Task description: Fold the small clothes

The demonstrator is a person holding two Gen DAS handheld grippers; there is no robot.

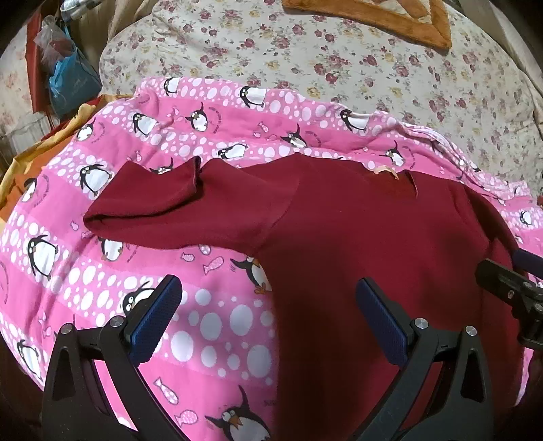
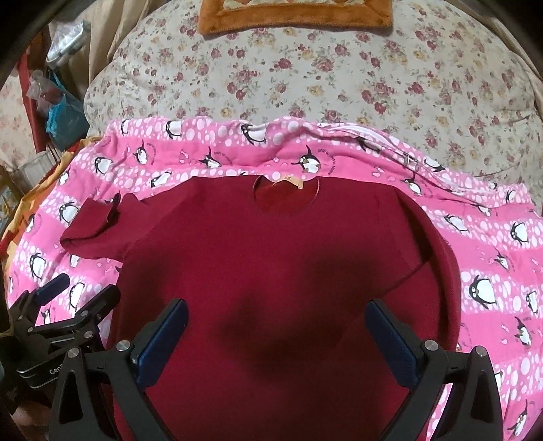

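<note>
A small dark red long-sleeved top [image 2: 264, 257] lies flat, neck away from me, on a pink penguin-print blanket [image 2: 488, 257]. Its left sleeve [image 1: 163, 207] sticks out sideways with the cuff bent back; its right sleeve [image 2: 441, 271] curves down along the body. My left gripper [image 1: 268, 305] is open and empty, over the top's left edge below the sleeve; it also shows in the right wrist view [image 2: 78, 291]. My right gripper [image 2: 276, 325] is open and empty above the top's lower middle; part of it shows in the left wrist view [image 1: 512, 281].
The blanket lies on a floral quilt [image 2: 305, 78]. An orange-edged cushion [image 2: 295, 13] sits at the far side. Bags and clutter [image 1: 68, 78] stand at the far left, and orange-yellow cloth [image 1: 20, 169] pokes out beside the blanket.
</note>
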